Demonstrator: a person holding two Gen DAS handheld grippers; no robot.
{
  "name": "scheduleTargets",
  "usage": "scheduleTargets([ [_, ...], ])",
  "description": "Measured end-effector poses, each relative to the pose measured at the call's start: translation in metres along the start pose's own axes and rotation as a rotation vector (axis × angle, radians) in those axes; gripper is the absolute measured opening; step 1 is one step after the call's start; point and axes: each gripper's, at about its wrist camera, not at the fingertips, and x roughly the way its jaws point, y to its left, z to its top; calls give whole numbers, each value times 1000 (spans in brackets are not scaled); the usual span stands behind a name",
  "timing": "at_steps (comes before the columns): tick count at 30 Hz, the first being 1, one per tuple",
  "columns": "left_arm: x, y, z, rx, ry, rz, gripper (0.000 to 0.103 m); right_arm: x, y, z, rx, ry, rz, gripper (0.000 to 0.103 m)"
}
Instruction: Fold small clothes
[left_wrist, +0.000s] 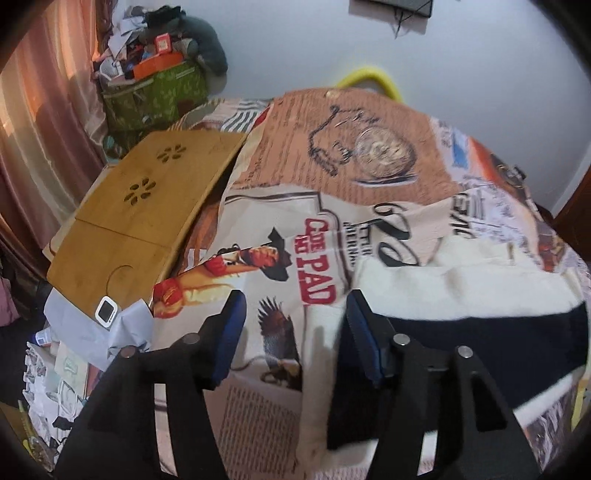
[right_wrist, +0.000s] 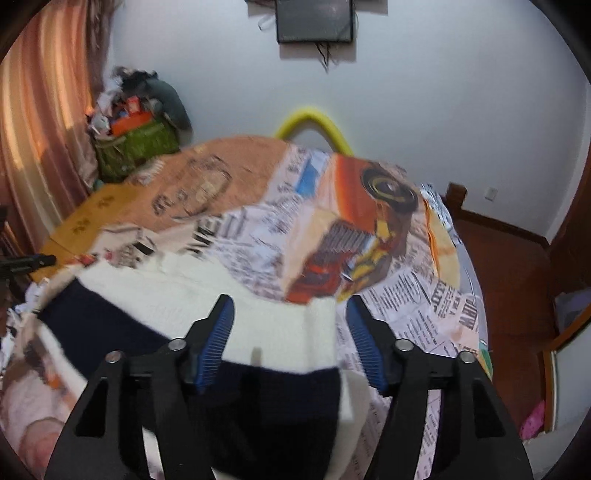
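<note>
Cream-and-navy garment (right_wrist: 192, 306) flat on bed (right_wrist: 406, 295) (printed cover). Left tool (left_wrist: 295, 317), right tool (right_wrist: 290, 314): both wide open, holding nothing.

The printed bedspread (left_wrist: 321, 258) reads "PAD" in red letters.

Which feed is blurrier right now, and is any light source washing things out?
Right wrist view: motion-smeared, the bedspread print unreadable, though the right gripper stays sharp. Left wrist view: clearer, the red lettering readable, the cream-and-navy garment slightly soft. Both: warm glow through the curtain at left, no glare.
</note>
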Motion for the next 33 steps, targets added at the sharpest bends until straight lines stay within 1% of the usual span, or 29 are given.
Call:
scheduleTargets([
  [3, -20, -3, -10, 3, -16, -32, 70, -16, 14, 0, -12, -21, 39, 63],
  [5, -35, -5, -20, 1, -34, -42, 83, -23, 26, -2, -22, -30, 65, 63],
  [7, -44, -6, -30, -5, -33, -53, 90, -24, 34, -5, -29, -26, 85, 67],
  [8, -47, -7, -35, -12, -25, -63, 92, -25, 39, -8, -34, -23, 94, 67],
  [10, -49, -8, -47, -33, 7, -87, 93, -23, 50, -15, -49, -11, 106, 67],
  [13, -43, -9, -66, -86, 77, -156, 93, -14, 63, -28, -61, 24, 120, 67],
  [16, -35, -11, -84, -137, 129, -215, 93, 0, 74, -44, -69, 75, 139, 67],
  [18, -28, -12, -95, -167, 160, -241, 93, 11, 83, -57, -98, 118, 133, 67],
  [22, -6, -18, -107, -215, 248, -283, 93, 33, 93, -80, -140, 203, 120, 67],
  [24, 6, -17, -110, -272, 285, -308, 93, 38, 95, -87, -141, 220, 123, 67],
  [27, 25, -11, -115, -385, 345, -386, 93, 38, 90, -87, -116, 225, 145, 68],
  [31, 36, -5, -106, -445, 326, -396, 93, 42, 87, -89, -86, 244, 174, 69],
  [33, 46, -1, -100, -491, 322, -413, 93, 43, 87, -90, -81, 247, 181, 69],
])
